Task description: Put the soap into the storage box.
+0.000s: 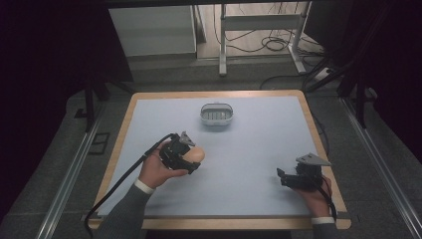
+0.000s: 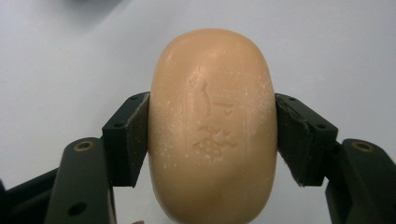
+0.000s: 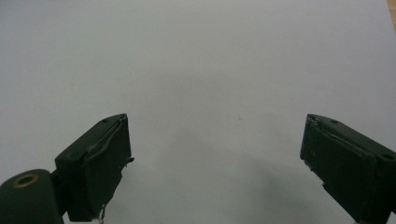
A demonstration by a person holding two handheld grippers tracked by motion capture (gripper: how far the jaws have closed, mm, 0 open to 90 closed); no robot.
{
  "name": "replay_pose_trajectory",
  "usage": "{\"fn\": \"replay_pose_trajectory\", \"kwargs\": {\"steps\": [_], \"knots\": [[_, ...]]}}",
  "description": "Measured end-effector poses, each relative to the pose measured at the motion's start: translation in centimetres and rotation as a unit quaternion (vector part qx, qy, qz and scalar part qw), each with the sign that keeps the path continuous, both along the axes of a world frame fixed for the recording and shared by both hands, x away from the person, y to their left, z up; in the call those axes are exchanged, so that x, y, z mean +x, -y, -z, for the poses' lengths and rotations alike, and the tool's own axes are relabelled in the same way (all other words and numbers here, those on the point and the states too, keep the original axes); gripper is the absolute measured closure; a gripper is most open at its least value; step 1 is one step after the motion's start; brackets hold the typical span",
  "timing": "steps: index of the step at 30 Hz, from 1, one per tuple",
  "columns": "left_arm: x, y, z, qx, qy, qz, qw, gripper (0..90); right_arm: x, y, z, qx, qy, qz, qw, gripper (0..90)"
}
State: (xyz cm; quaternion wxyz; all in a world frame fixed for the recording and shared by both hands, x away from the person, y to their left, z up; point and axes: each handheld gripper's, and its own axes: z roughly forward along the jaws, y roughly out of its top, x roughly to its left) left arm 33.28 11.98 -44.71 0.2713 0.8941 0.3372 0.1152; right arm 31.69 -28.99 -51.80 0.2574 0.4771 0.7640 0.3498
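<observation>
My left tongs [image 2: 212,135] grip the soap bar [image 2: 212,126] across its short width — long axis running along the jaws. Soap dish [image 1: 217,115] lies far, slightly right. Right tongs [image 3: 215,163] wide, empty.

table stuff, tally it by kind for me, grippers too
soap bar, held in the left gripper: 1
soap dish, white, at the far middle of the table: 1
grippers, left and right gripper: 2
total: 4
</observation>
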Motion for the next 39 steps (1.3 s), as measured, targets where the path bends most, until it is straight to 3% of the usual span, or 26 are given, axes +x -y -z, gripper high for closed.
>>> {"fn": "replay_pose_trajectory", "kwargs": {"steps": [21, 39], "knots": [[2.5, -0.9, -0.6, -0.004, 0.005, -0.016, 0.9998, 32.7, 0.2, 0.1, 0.3, -0.006, -0.007, 0.001, 1.0, 8.6], [5.1, -0.1, -1.5, 0.001, 0.019, -0.017, 0.9997, 32.7, 0.2, 0.1, 0.5, -0.011, -0.009, 0.002, 0.9999, 8.5]]}}
